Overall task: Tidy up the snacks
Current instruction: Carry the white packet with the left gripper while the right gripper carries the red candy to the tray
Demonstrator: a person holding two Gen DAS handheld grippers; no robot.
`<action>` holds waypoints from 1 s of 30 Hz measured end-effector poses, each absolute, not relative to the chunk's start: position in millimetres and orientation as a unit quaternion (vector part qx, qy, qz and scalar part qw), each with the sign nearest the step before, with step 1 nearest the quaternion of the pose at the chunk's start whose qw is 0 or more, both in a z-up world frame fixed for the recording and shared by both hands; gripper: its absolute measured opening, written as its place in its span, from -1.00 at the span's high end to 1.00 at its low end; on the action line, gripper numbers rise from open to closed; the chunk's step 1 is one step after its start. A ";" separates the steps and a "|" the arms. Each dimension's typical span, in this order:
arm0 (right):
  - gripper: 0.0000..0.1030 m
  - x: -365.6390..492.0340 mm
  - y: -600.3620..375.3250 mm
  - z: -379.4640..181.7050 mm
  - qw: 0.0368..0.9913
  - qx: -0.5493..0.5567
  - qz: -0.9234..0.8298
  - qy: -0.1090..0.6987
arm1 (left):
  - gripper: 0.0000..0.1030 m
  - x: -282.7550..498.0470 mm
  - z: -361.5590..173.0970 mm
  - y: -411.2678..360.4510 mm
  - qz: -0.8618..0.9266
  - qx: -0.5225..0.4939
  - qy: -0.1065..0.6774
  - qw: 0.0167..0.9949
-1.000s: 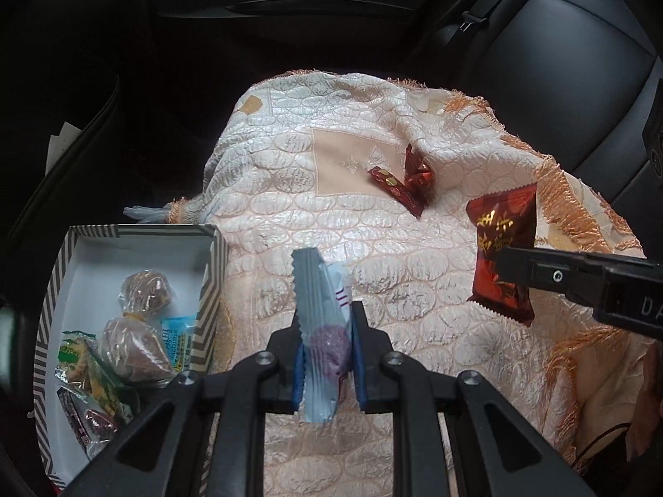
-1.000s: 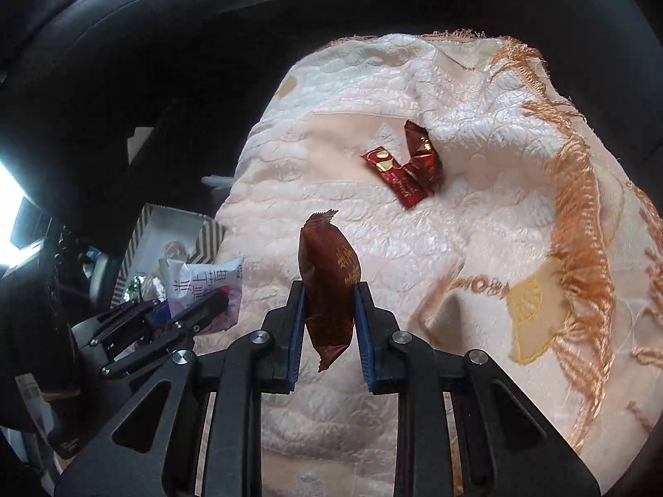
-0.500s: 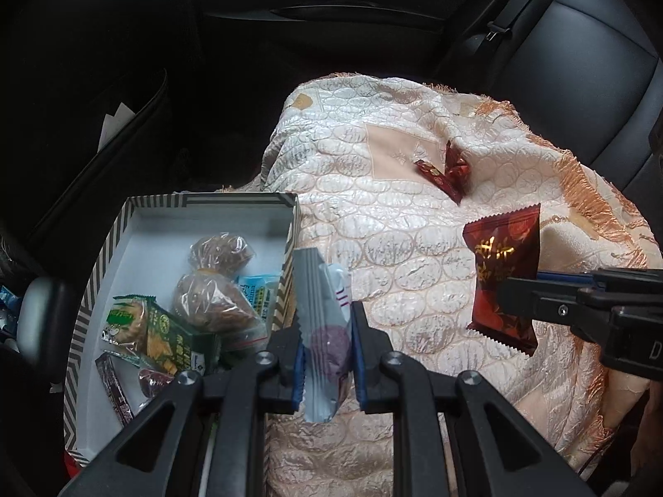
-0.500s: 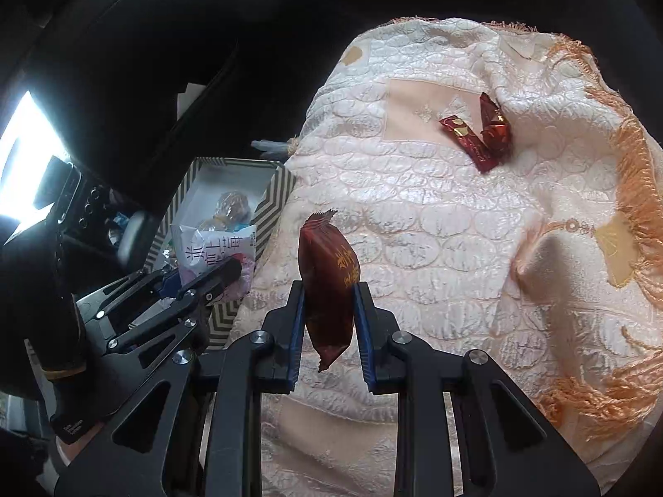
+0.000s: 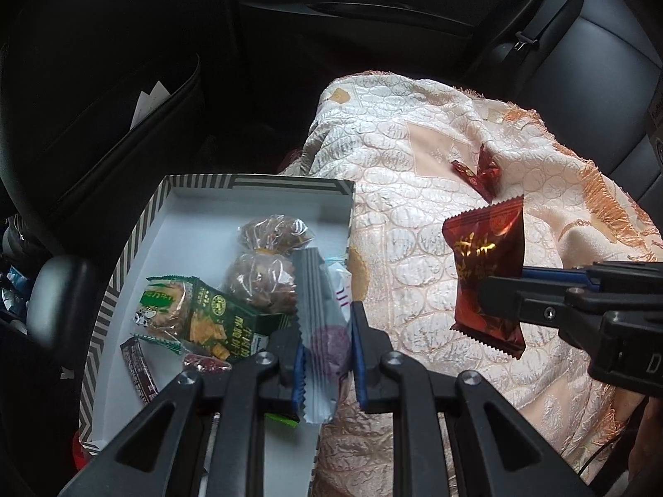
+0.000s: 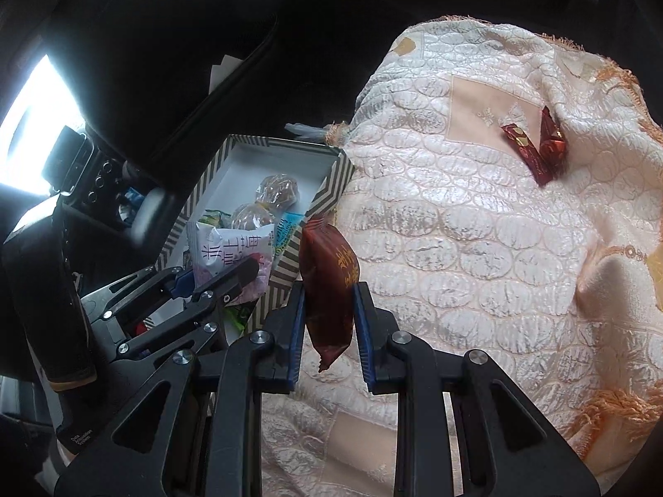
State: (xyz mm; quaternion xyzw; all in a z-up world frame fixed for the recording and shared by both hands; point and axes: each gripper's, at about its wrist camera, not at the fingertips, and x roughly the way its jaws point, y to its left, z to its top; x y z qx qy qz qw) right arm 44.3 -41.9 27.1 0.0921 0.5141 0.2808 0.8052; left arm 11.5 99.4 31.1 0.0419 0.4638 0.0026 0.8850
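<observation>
My left gripper (image 5: 325, 356) is shut on a white snack packet with a purple print (image 5: 321, 331), held over the right side of a striped box (image 5: 136, 248); the packet also shows in the right wrist view (image 6: 230, 256). The box holds several snacks: two clear-wrapped brown pastries (image 5: 269, 256) and a green cracker pack (image 5: 199, 319). My right gripper (image 6: 327, 323) is shut on a dark red snack packet (image 6: 329, 285), held above the quilted blanket beside the box; it also shows in the left wrist view (image 5: 487, 277). Two small red packets (image 6: 536, 147) lie on the blanket.
A cream quilted blanket with orange fringe (image 5: 414, 190) covers the black car seat (image 5: 592, 62). A front seat back with a pocket (image 5: 103, 95) stands to the left. The striped box (image 6: 327, 194) sits at the blanket's left edge.
Both grippers have moved left toward the striped box with their packets. The left packet is now over the box interior; the red packet is nearer the box's right wall.
</observation>
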 end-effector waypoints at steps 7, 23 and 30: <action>0.58 57.3 -3.6 30.2 0.801 0.072 0.299 0.514 | 0.61 15.0 33.6 135.4 0.019 0.019 0.468 0.883; 0.58 102.2 87.4 7.7 0.799 -0.013 0.287 0.529 | 0.61 5.9 18.2 185.0 0.052 -0.003 0.486 0.873; 0.53 106.9 106.0 6.4 0.789 -0.007 0.297 0.537 | 0.46 5.8 10.9 192.1 0.072 -0.007 0.491 0.868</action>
